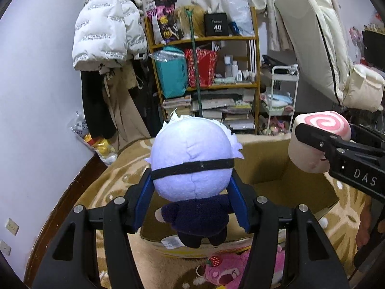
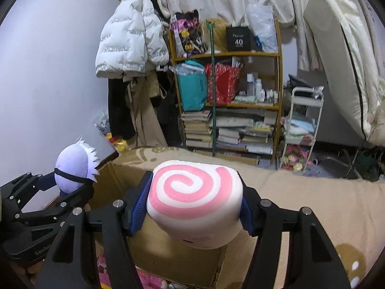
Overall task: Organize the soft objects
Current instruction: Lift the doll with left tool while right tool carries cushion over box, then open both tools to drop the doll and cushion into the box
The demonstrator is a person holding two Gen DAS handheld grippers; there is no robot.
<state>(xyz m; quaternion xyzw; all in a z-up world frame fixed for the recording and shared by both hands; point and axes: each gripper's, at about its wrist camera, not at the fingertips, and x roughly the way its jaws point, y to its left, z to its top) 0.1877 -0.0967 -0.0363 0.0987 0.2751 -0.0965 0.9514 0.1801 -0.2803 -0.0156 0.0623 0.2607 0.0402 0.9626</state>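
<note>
My left gripper (image 1: 191,197) is shut on a plush doll (image 1: 192,161) with a pale lilac head, a black band and a dark navy body, held over the open cardboard box (image 1: 269,163). Its blue pads press the doll's lower head and shoulders. My right gripper (image 2: 195,202) is shut on a white swirl plush (image 2: 195,192) with a pink spiral on top, also above the cardboard box (image 2: 173,257). In the left wrist view that swirl plush (image 1: 317,139) hangs at the right. The doll (image 2: 74,166) shows at the left in the right wrist view.
The box stands on a tan patterned blanket (image 1: 115,187). A pink plush (image 1: 231,269) lies in front of the box. Behind are a cluttered wooden shelf (image 1: 204,72), hanging coats (image 1: 108,31), a white cart (image 1: 281,96) and a leaning mattress (image 1: 322,36).
</note>
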